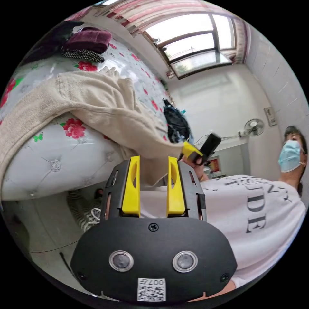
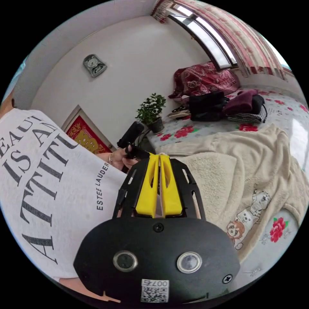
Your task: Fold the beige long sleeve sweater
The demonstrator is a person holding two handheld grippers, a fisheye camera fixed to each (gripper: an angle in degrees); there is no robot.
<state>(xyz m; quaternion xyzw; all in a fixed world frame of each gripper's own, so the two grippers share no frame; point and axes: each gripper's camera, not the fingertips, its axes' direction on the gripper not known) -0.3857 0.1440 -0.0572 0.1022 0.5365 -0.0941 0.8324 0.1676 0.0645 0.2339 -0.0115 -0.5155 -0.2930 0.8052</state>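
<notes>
the bed point(image 1: 58, 167), with its glossy white cover printed in red flowers, curves across the left gripper view, and in the right gripper view it runs away toward a red-patterned bundle point(image 2: 206, 79) under the window point(image 2: 209, 42). draped over it is the beige long sleeve sweater point(image 2: 251, 170); the right gripper view shows its fleecy front with a cartoon animal print point(image 2: 246, 214) near the bed's edge, while the left gripper view shows a sleeve point(image 1: 141, 128) drawn out off the bed's edge to a point. the person in a white printed t-shirt point(image 1: 257, 219) stands just beside the bed, wearing a face mask point(image 1: 289, 154) that the left gripper view catches. a pile of dark clothes point(image 2: 225, 106), maroon on top with a checked piece under it, sits farther back on the bed, well apart from the sweater. a potted plant point(image 2: 151, 111), a wall clock point(image 2: 94, 65) and a red framed picture point(image 2: 82, 135) come up in the right gripper view; a wall fan point(image 1: 254, 127) in the left one. the left gripper point(image 1: 154, 161) has its yellow jaws standing narrowly apart with nothing between them. the right gripper point(image 2: 160, 157) has its jaws pressed nearly together, and the left gripper view shows its tip point(image 1: 190, 149) meeting the sleeve's end; whether both jaws press the cloth, i cannot tell.
</notes>
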